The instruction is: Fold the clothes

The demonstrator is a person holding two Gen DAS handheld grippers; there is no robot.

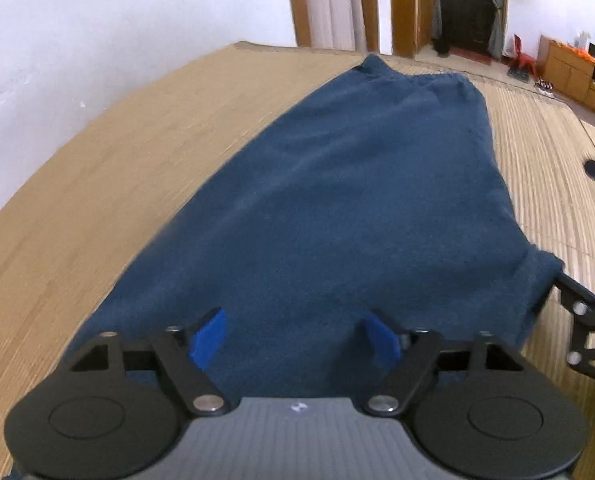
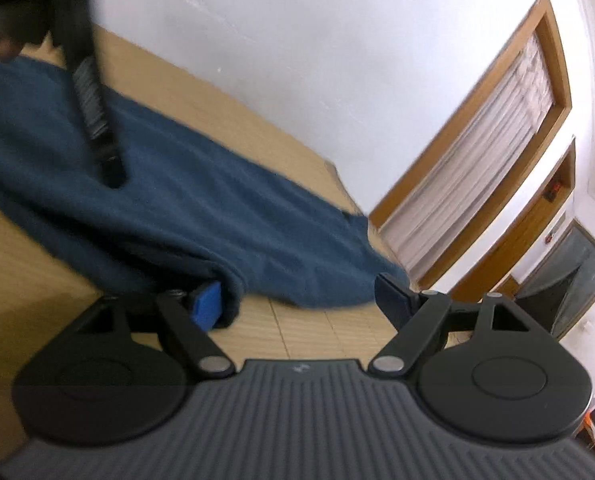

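My left gripper point(image 1: 293, 338) is matte black, with two round discs at its base, flat link bars pinned by silver rivets, and bright blue pads point(image 1: 207, 338) on the inner faces of its fingers. A grey ribbed plate with a small white mark sits between the discs. My right gripper point(image 2: 303, 300) has the same build, one blue pad point(image 2: 206, 305) catching light, the other in shadow.

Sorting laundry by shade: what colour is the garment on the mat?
Dark blue garment, clearest in the left wrist view.
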